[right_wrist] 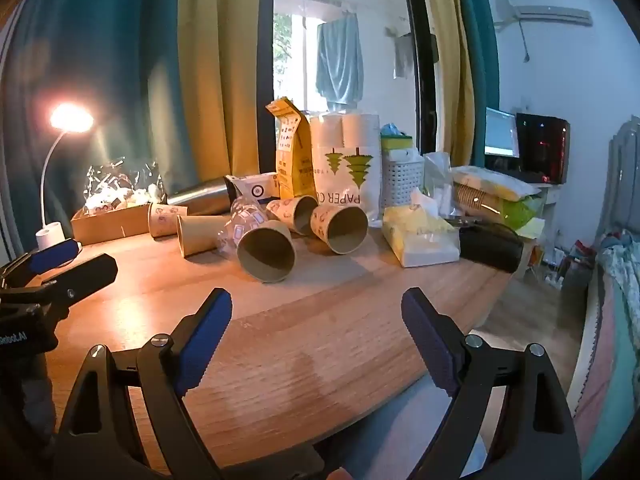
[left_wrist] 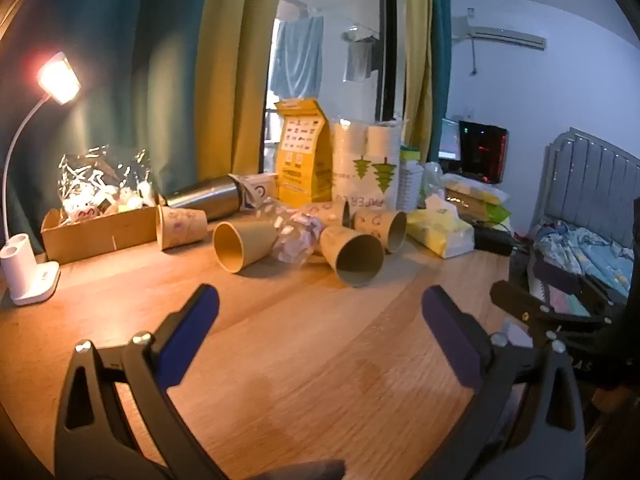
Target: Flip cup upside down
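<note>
Left gripper [left_wrist: 320, 316]: jaws wide apart, empty.
Right gripper [right_wrist: 316, 320]: likewise spread, empty.
Cups [left_wrist: 356, 256]: lying sideways, far worktop [left_wrist: 280, 360].
Right view only: white basket [right_wrist: 402, 182].

The wooden table [right_wrist: 320, 344] serves as the reference landmark. At its far left corner stands a white gooseneck lamp [right_wrist: 72, 118], switched on and casting warm light. Behind the table hang teal curtains [right_wrist: 100, 80] and yellow curtains [right_wrist: 224, 80], parted around a glazed door [right_wrist: 340, 60] admitting daylight; laundry [right_wrist: 340, 64] hangs beyond it. Right of the table, a white wall [right_wrist: 560, 72] carries an air conditioner [right_wrist: 552, 12]. Below it sit a monitor [right_wrist: 500, 132] and a dark computer case [right_wrist: 542, 148]. A grey padded headboard [left_wrist: 592, 176] and bed [left_wrist: 584, 248] occupy the far right.
</note>
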### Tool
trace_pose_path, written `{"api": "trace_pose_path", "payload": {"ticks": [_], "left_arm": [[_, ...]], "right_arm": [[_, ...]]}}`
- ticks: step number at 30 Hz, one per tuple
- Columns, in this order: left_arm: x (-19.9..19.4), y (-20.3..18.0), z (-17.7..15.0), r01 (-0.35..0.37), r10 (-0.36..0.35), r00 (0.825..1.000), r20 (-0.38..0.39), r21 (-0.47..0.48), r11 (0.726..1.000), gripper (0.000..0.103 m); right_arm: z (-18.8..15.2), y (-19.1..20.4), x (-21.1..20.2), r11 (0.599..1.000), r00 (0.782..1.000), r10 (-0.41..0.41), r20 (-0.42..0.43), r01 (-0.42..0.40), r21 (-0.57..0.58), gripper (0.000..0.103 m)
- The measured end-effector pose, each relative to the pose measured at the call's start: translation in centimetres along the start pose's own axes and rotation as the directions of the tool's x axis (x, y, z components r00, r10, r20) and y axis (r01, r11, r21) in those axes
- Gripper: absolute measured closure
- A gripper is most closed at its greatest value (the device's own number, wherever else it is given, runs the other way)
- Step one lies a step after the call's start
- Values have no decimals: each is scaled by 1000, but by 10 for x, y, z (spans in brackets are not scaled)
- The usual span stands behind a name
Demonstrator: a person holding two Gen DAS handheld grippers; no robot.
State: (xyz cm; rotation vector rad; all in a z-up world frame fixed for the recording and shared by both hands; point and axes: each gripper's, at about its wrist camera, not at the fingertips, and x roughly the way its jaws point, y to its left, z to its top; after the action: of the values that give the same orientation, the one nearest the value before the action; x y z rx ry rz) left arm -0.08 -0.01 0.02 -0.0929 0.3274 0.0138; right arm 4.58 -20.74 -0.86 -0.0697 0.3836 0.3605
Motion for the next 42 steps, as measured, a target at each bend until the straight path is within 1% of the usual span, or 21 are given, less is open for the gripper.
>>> {"api": "trace_pose_path", "payload": {"ticks": [3, 4, 7, 13, 21, 38, 42], "left_arm": [[-3, 2, -1, 17, -17, 1000, 5, 2, 1000, 1], [1, 4, -1, 6, -6, 1000, -15, -15, 1000, 1], [8, -2, -3, -18, 19, 999, -31, 14, 1000, 1], [4, 1, -4, 3, -3, 1000, -26, 4, 1000, 1], [5, 3, -3, 3, -3, 1000, -29, 1, 1000, 1], [3, -1, -1, 30, -30, 999, -33, 1, 1000, 1], [3, -2, -1, 26, -26, 999, -32, -1, 1000, 1]], "right_arm": [[0, 0, 1, 1000, 1000, 0, 8, 0, 0, 14], [0, 0, 0, 1000, 1000, -2, 8, 2, 0, 14], [-1, -1, 1, 1000, 1000, 1, 6, -1, 2, 14], [1, -1, 2, 1000, 1000, 0, 5, 0, 3, 14], [-5, 0, 2, 1000, 1000, -2, 10, 2, 14, 14], [-6, -3, 6, 1000, 1000, 4, -1, -4, 27, 14], [-6, -3, 6, 1000, 1000, 5, -2, -5, 27, 14]]}}
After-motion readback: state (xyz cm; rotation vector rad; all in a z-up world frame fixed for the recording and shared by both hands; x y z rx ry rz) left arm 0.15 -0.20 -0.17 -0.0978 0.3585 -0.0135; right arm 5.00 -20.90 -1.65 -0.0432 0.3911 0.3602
